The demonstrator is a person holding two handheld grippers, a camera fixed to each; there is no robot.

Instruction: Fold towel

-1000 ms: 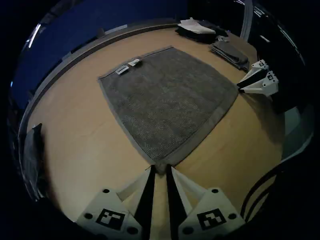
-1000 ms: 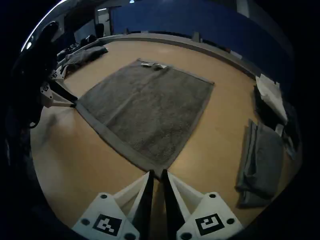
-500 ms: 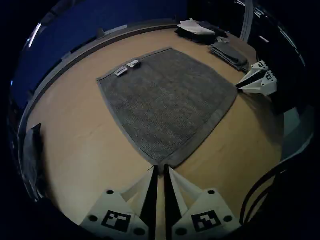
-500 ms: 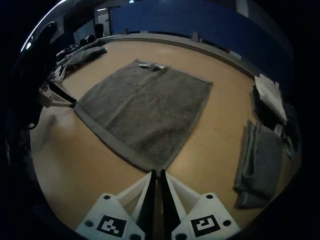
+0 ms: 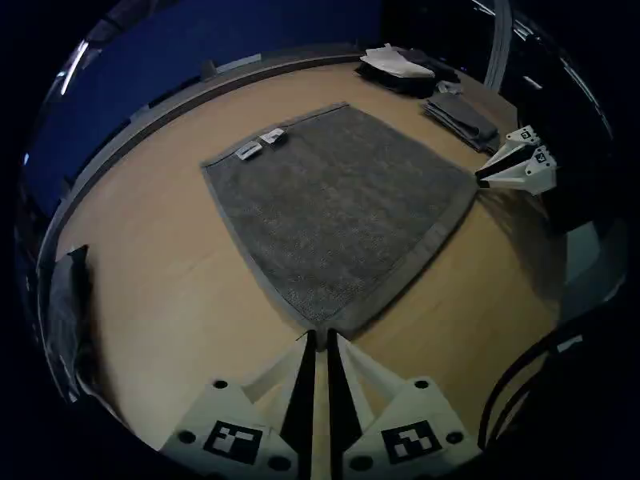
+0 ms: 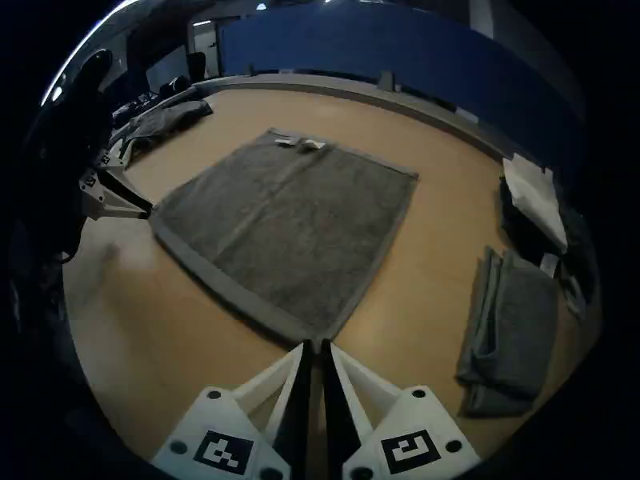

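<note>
Left gripper view: fingers?
— Left gripper (image 5: 318,342) drawn almost together, the near corner of the towel (image 5: 336,208) nipped between the tips. Towel otherwise flat on the wooden table (image 5: 160,264), one layer.
— Right gripper view?
— Same: right gripper (image 6: 314,348) closed on the neighbouring corner. The two held corners share one hem.
— How would you do the fold well?
— My judgement: lift both corners evenly and keep that hem taut between the grippers. Carry it over to the far hem where the tags (image 5: 262,144) sit, and set edge on edge before letting go. Uneven height would skew it; a thin pinch could slip.
— Any writing?
— Two small white tags, print too small to read. Black-and-white marker squares (image 5: 232,442) on the grippers: patterns, no words. Folded towels (image 6: 512,328) lie well apart, unlabelled as far as I can tell.
</note>
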